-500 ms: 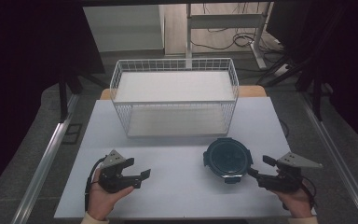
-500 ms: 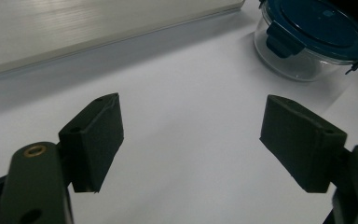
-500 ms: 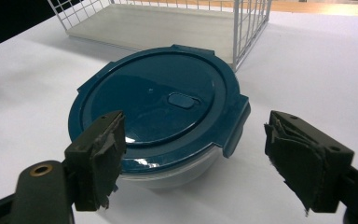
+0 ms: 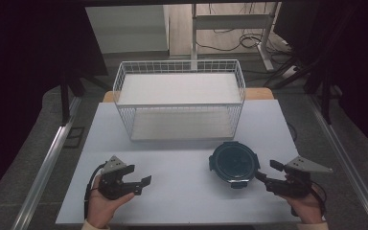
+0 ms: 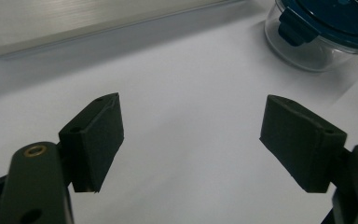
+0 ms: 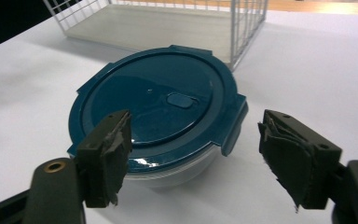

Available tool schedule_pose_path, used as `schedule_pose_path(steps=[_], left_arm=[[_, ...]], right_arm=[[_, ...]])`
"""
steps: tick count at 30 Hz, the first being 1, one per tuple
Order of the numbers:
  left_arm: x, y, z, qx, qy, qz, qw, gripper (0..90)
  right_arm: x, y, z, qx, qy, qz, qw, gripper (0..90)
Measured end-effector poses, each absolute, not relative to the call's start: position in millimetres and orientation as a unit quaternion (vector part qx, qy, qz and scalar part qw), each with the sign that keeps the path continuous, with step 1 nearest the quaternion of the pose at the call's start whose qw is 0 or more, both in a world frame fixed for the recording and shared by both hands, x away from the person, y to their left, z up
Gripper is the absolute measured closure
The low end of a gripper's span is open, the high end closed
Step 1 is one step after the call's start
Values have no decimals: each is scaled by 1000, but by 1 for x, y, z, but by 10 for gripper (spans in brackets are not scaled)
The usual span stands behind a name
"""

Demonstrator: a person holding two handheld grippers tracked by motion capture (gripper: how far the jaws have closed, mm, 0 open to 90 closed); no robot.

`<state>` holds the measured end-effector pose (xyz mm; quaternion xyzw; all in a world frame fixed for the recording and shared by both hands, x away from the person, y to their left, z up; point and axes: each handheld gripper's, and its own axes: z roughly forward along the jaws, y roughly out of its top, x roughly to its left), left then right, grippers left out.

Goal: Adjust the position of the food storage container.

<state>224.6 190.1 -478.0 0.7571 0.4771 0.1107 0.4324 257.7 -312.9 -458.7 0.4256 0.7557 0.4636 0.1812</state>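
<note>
Right gripper [image 4: 264,173], jaws wide and empty, sits just off the lidded round container [image 4: 235,163] at its 10 o'clock, nearer than the left gripper [image 4: 143,184], also wide, empty.

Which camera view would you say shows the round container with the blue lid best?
The right gripper view: the container sits close and whole, with its blue lid, side clips and clear bowl plain. The high view shows it small from above, mostly lid. The left gripper view catches part of it at the top right corner.
</note>
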Motion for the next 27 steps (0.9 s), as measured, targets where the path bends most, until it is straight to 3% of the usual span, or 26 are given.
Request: schedule_pose_path(steps=[6, 27], left_arm=[[227, 192, -479, 758, 478, 105, 431, 209], [228, 199, -475, 753, 482, 105, 436, 211]], right_arm=[[258, -314, -454, 438, 748, 467, 177, 281], [277, -326, -421, 462, 764, 407, 192, 548]])
